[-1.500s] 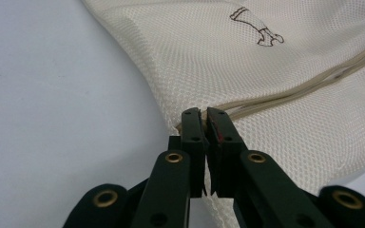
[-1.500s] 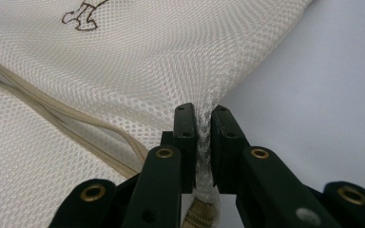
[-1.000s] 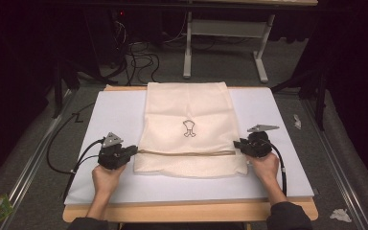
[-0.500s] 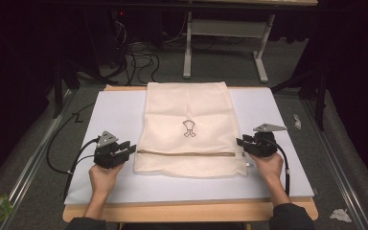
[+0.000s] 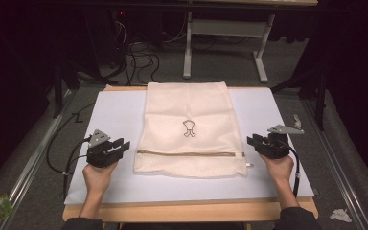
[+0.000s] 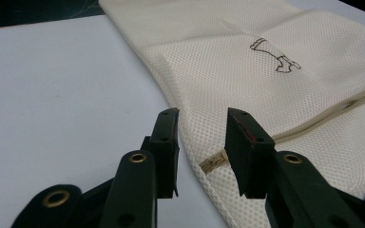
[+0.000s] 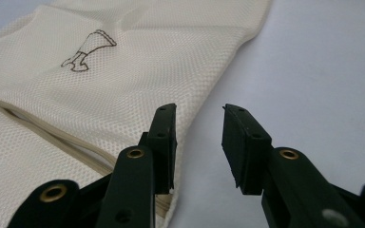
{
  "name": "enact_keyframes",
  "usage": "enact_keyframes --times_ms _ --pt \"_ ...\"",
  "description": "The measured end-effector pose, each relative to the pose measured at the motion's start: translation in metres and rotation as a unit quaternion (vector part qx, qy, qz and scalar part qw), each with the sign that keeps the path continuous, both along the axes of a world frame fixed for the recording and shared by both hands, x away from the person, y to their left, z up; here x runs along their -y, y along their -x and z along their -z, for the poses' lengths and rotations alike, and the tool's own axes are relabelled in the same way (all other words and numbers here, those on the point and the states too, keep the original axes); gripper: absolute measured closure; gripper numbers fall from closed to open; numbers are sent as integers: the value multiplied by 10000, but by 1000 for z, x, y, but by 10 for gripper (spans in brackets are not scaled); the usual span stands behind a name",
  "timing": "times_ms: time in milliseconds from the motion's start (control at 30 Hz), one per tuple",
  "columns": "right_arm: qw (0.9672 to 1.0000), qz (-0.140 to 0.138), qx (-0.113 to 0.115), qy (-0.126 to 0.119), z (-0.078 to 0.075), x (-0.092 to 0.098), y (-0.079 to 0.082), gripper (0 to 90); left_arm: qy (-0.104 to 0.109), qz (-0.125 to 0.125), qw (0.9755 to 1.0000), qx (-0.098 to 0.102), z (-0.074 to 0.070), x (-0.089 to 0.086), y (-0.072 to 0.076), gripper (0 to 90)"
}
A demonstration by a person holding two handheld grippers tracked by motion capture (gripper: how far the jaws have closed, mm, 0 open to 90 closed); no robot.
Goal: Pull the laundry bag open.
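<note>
The counter (image 5: 120,115) carries a white sheet, and on it a cream mesh bag (image 5: 187,110) lies flat, its long axis running away from the person, its zip (image 5: 189,154) crossing it near the close end. The left tool (image 5: 120,145) sits just beside the bag's left edge at the zip's height, released, its jaws having just been opening; in the left gripper view the bag edge and the zip's end (image 6: 212,163) show between the jaws, unpressed. The right tool (image 5: 252,142) is just off the right edge, also released with nothing gripped. Each hand is about equally near its own end of the zip; the bag lies inward from both.
</note>
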State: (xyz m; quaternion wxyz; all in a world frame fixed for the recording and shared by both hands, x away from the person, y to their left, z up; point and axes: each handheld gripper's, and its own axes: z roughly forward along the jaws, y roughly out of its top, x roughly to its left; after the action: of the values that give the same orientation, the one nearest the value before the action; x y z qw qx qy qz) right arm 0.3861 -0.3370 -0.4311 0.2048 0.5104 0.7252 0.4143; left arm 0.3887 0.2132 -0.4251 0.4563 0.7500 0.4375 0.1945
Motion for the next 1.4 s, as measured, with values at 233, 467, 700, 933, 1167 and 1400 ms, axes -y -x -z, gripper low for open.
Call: enact_keyframes --times_ms 233,467,700,933,1167,1400 --pt "9998 181 77 -90 0 16 7 667 29 -121 9999 13 0 -8 0 649" --pt "9994 294 120 -157 0 27 12 667 87 -228 9997 24 1 -15 0 646" --pt "9988 438 103 -213 2 35 16 667 80 -370 9993 35 3 -17 -2 638" --pt "9982 555 74 -222 6 44 19 667 89 -478 9988 -2 7 -21 -5 633" --pt "9976 643 43 -246 13 50 20 667 115 -567 9983 -37 13 -25 -7 630" --pt "9973 698 -28 -220 17 51 20 667 72 -614 9981 -41 17 -27 -9 626"
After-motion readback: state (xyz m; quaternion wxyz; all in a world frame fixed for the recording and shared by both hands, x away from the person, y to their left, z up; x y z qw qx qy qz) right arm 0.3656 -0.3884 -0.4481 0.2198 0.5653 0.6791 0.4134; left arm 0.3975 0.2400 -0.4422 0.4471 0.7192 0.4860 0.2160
